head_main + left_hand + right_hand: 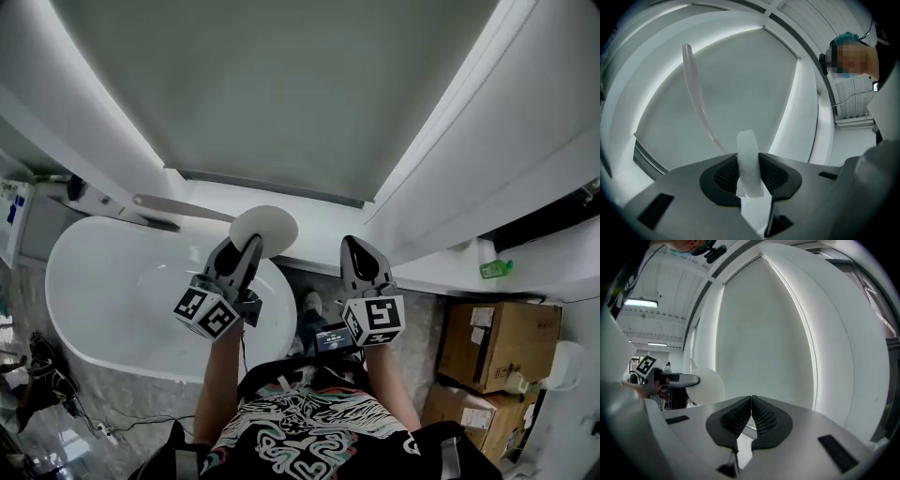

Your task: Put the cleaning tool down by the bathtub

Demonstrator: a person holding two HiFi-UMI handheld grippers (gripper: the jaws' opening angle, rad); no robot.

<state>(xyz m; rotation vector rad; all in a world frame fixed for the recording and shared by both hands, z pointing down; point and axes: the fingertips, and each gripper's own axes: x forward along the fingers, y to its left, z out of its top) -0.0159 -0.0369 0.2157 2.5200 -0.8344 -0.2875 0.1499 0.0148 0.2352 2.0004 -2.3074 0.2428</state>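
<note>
The cleaning tool has a round white pad [263, 231] and a long pale handle [178, 206] that runs off to the left over the white bathtub [75, 281]. My left gripper [246, 246] is shut on the pad above the tub's right end. In the left gripper view the pad [750, 161] stands edge-on, pinched between the black pads of my left gripper [751, 176], and the translucent handle [696, 98] curves up and to the left. My right gripper [354, 246] hangs beside it, shut and empty. From the right gripper view, my right gripper [751, 401] has its pads touching, and the white pad [707, 386] shows at the left.
A white ledge [422, 267] runs behind the tub below a large pale blind. A green item [497, 269] lies on the ledge at the right. Cardboard boxes [492, 347] stand at the right. Cables [103, 427] lie on the floor in front of the tub.
</note>
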